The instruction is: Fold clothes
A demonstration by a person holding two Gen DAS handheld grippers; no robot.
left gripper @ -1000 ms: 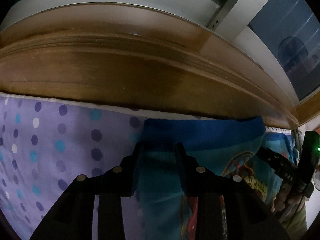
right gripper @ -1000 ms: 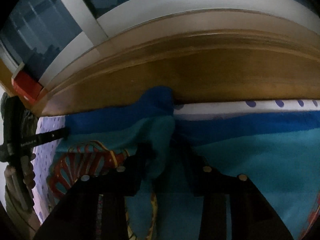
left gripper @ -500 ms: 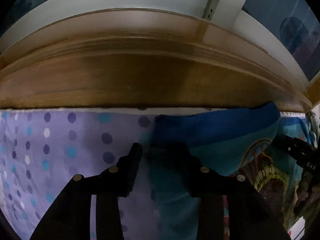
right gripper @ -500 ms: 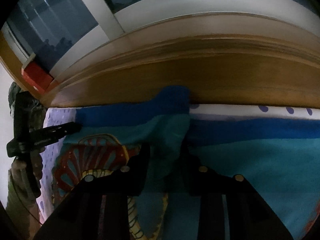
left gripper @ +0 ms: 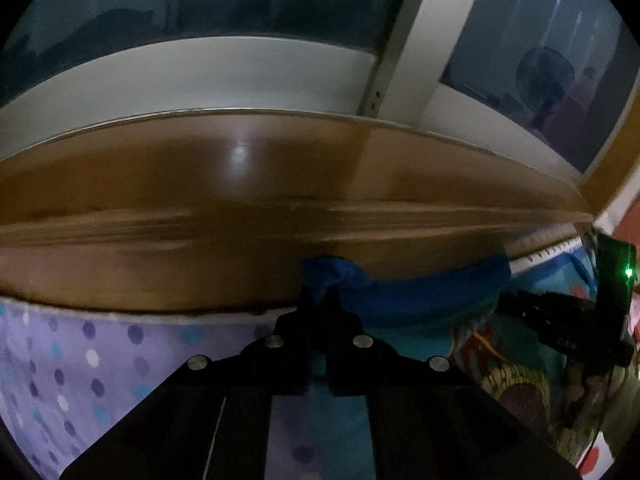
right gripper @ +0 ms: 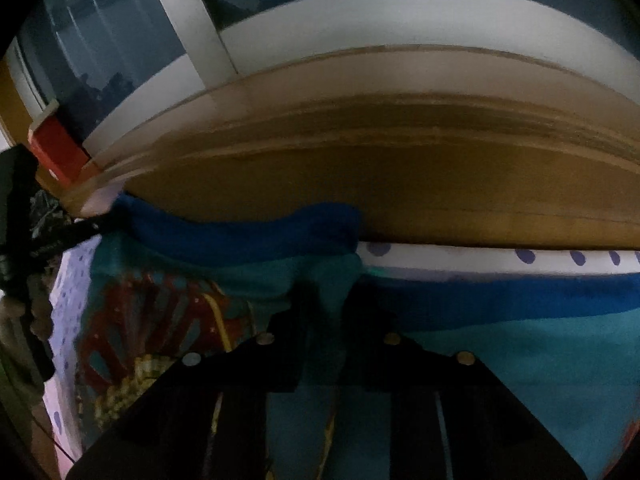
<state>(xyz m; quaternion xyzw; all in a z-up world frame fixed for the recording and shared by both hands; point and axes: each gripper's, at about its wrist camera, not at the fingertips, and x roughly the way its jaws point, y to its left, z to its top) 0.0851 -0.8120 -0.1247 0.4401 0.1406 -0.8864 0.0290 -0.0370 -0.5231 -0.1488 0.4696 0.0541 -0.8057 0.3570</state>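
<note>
Left gripper: black fingers drawn narrow, pinching a bunched bit of the dark-blue band on the teal printed garment. Right gripper: jaws closer to half-width, with a teal fold of the same garment bunched between them; it looks like a hold but the contact is too dark to confirm. The blue hem sags between the two pinch points, raised at the ends, right up against the brown wooden headboard. The rest of the garment lies on the lilac polka-dot bedsheet, with its red-and-yellow print facing up near the other tool in each view.

Risks: both pinches are small and on bunched cloth, so a quick pull or the two ends moving unevenly could slip a corner out and skew the fold. The hem is close to the headboard and could drag on it. Slack in the middle may crease under the fold.

Hard to see: dim and motion-blurred. The fingertips are buried in fabric. The garment's lower end is cut off behind the gripper bodies, so its type and how many folds it has can't be told. The hands are mostly out of frame.
</note>
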